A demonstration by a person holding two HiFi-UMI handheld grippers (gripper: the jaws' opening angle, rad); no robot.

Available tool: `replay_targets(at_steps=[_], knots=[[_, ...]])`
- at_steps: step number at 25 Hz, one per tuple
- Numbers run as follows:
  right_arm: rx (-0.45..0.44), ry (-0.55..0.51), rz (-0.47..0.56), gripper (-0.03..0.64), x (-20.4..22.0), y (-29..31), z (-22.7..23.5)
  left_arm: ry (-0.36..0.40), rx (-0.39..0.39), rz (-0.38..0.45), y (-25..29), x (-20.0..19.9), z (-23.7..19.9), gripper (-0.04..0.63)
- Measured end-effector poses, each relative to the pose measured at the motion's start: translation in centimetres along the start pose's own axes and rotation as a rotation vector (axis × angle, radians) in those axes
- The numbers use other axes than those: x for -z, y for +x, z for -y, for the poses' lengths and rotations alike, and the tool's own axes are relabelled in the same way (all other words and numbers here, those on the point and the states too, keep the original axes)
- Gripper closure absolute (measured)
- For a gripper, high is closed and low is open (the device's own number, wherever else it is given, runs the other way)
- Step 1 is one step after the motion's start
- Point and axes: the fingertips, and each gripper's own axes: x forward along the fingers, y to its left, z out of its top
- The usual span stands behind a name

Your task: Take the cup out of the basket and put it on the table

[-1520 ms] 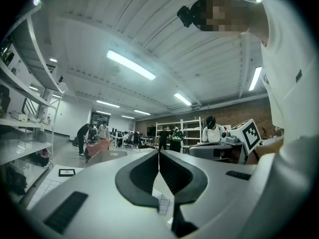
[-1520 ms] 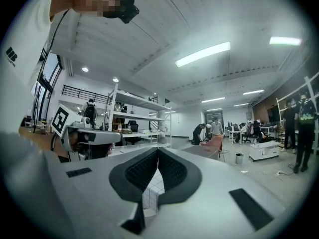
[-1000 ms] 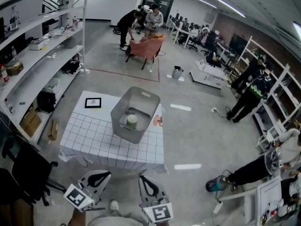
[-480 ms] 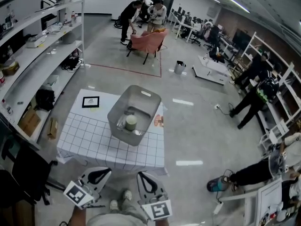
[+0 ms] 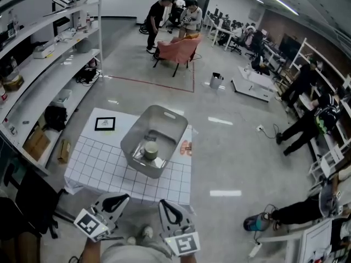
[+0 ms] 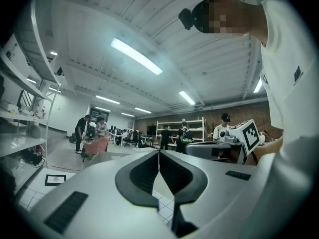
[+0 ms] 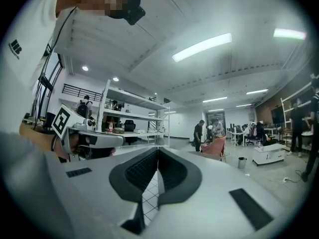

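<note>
A pale green cup (image 5: 151, 149) stands upright inside a translucent grey basket (image 5: 170, 123) on a low table with a white gridded cloth (image 5: 98, 163). My left gripper (image 5: 115, 201) and right gripper (image 5: 169, 209) hover side by side near the bottom of the head view, short of the table's front edge. Both are shut with nothing between the jaws. In the left gripper view the left gripper (image 6: 159, 154) has its pads meeting; the right gripper (image 7: 158, 151) looks the same in its own view. The cup does not show in either gripper view.
A small black-framed picture (image 5: 105, 124) lies at the table's far left corner, and a small red-printed item (image 5: 185, 146) sits right of the basket. White shelving (image 5: 44, 59) runs along the left. People stand around a pink chair (image 5: 180, 49) far behind.
The table and basket have drawn slightly closer and lower in the head view. Both grippers keep their place at the bottom, shut.
</note>
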Motion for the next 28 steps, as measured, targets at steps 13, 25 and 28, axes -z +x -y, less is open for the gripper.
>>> replay_targets(at_steps=[13, 25, 28], knots=[[-0.021, 0.039, 0.004, 0.607, 0.5, 3.1, 4.8, 0.027, -0.020, -0.004, 5.3, -0.5, -2.4, 0.583], [0.039, 0.071, -0.043, 0.607, 2.5, 9.8, 8.8, 0.003, 0.036, -0.009, 10.1, 0.2, -9.2, 0.583], [0.051, 0.065, -0.035, 0.607, 2.4, 12.0, 9.5, 0.007, 0.056, -0.001, 11.2, -0.3, -11.1, 0.583]])
